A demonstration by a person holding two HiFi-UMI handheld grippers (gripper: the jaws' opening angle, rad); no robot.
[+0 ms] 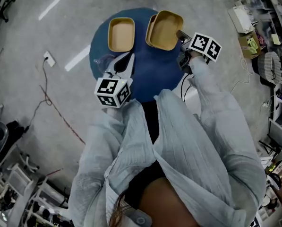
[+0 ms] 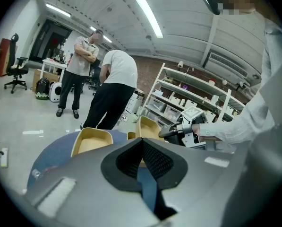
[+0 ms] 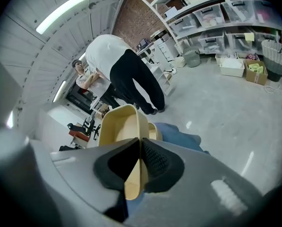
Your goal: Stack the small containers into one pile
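Note:
On the round blue table (image 1: 150, 79) one tan container (image 1: 121, 34) (image 2: 91, 140) lies flat at the far left. My right gripper (image 1: 180, 34) (image 3: 141, 148) is shut on the right rim of a second tan container (image 1: 165, 30) (image 3: 124, 124) (image 2: 148, 126), which hangs tilted above the table. Just behind and partly under it shows the edge of a third tan container (image 1: 150, 30) (image 3: 155, 130). My left gripper (image 1: 124, 56) (image 2: 141, 143) hovers over the table's near left part, short of the flat container. Its pads meet with nothing between them.
Two people (image 2: 107, 89) stand beyond the table, with shelving (image 2: 188, 103) full of bins to the right. A power socket (image 1: 48, 58) and a cable lie on the floor left of the table. Boxes and a basket (image 3: 275, 56) line the right wall.

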